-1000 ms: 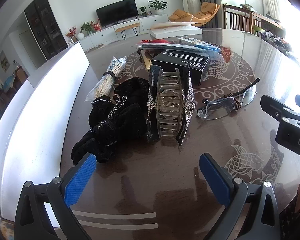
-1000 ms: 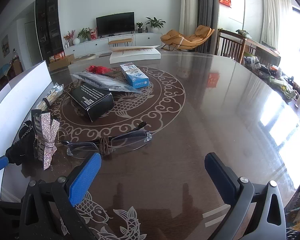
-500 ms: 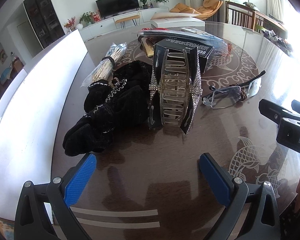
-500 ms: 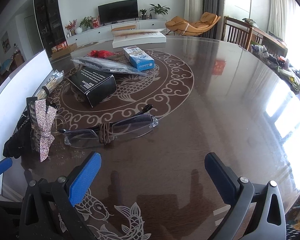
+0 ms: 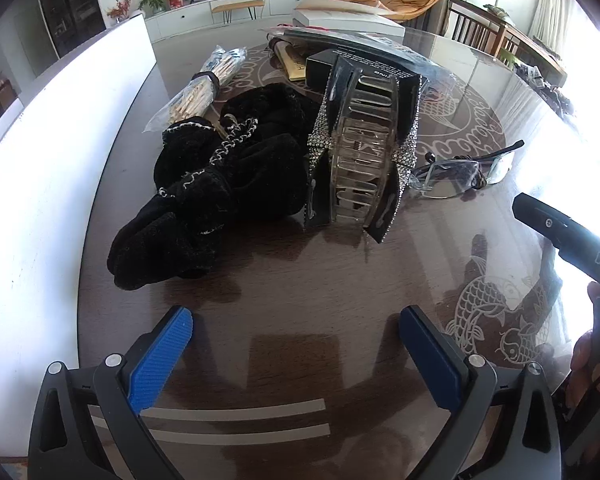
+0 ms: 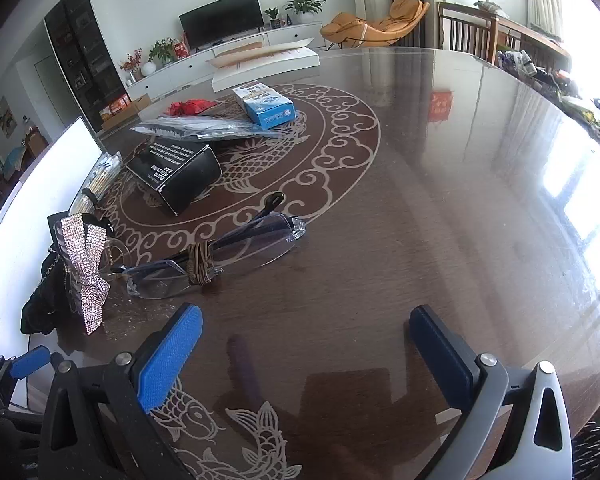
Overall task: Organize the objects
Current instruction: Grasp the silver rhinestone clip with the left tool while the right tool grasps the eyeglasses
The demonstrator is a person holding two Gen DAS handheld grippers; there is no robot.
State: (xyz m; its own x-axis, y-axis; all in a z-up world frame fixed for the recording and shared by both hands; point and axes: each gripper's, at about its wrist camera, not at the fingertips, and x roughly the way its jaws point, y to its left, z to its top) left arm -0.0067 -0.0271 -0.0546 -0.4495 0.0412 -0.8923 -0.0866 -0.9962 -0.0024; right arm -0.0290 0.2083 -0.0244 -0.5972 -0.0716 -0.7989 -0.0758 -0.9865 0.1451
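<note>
A: Starting at the left, what lies in front of the left gripper (image 5: 296, 344)?

B: Its jaws are wide apart with nothing between them, above bare table (image 5: 284, 292). Ahead and to the left lies a black velvet pouch (image 5: 204, 200) with a thin chain over it. It looks soft and light, so it would likely sag if pinched at one corner; I would take it across a thick fold near the middle.

A: And just right of that?

B: A big hair clip (image 5: 360, 156), standing on its teeth and touching the pouch. It has clear plastic prongs and rhinestone bows on both sides. I judge it stiff and light, but slick on the clear parts and apt to spring open if squeezed at the hinge end. A hold across the two bowed sides seems safest.

A: Further right?

B: The glasses (image 6: 216, 254), folded, with a brown band wound round the middle. They lie a little ahead of the right gripper (image 6: 304, 348), whose jaws are also spread and empty. The lenses look thin and easily scratched; the banded middle is the firmest place to hold.

A: Behind them?

B: A black box (image 6: 180, 176), a flat plastic packet (image 6: 204, 128) and a blue box (image 6: 266, 104), all rigid or flat enough for an easy pinch.
</note>
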